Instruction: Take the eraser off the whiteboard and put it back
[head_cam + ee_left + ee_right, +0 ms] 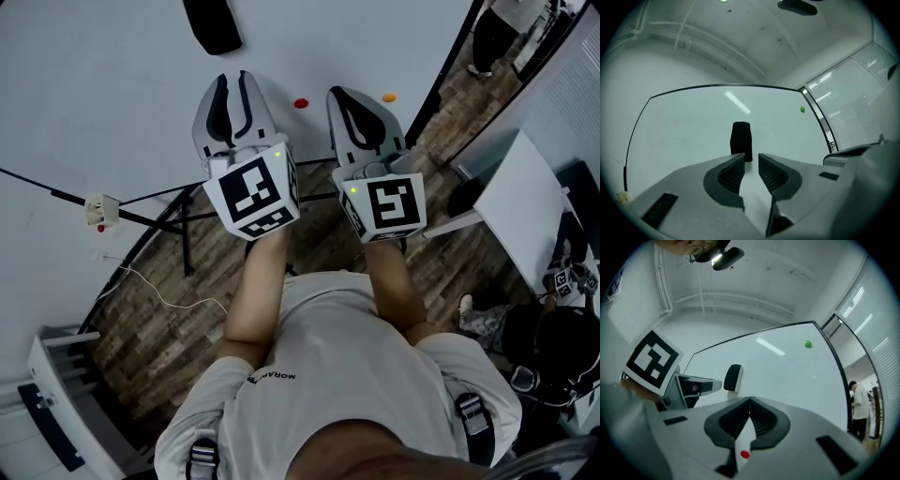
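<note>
The eraser was stuck on the whiteboard, ahead of the left claw, whose jaws were held narrowly apart and empty. The right claw was closed on nothing. At that gap, it was judged, the eraser could be bumped and knocked off rather than gripped.

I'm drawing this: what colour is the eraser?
The eraser is black; left gripper view shows it best.

Whiteboard w/ black eraser stuck on; red magnet & orange magnet nearby.
</note>
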Demonstrator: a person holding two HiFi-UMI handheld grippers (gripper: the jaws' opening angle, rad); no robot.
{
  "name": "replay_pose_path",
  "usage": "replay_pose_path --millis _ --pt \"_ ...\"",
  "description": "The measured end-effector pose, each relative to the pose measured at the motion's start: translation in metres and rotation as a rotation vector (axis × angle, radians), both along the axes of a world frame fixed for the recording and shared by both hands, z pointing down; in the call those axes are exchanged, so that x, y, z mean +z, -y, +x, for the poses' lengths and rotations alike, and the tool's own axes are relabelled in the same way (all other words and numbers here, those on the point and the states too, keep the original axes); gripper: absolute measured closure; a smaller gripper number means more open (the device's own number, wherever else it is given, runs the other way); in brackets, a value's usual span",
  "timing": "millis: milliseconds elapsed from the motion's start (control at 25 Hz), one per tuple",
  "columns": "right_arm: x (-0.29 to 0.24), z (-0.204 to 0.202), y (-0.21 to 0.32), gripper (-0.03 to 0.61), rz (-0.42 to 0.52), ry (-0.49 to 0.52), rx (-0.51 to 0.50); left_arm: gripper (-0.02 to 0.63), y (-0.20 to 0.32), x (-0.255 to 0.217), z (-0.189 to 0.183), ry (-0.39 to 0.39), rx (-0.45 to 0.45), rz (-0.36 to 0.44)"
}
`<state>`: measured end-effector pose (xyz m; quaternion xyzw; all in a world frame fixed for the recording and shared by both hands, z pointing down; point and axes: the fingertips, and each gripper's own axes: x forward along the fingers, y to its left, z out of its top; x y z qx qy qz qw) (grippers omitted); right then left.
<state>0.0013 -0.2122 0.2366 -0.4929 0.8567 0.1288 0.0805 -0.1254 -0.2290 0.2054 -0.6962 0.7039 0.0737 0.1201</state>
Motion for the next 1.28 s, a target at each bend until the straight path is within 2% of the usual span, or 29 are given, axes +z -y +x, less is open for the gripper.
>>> replay_pose_path --millis 760,1280 --pt "0.004 -0.004 0.004 0.566 -0.006 0.001 -0.007 0.609 -0.015 0.01 0.013 0.004 0.035 0.013" --pt "0.005 -0.006 0.005 0.566 -0.011 0.001 -0.01 0.611 -0.019 0.022 0.021 0.024 0.074 0.02"
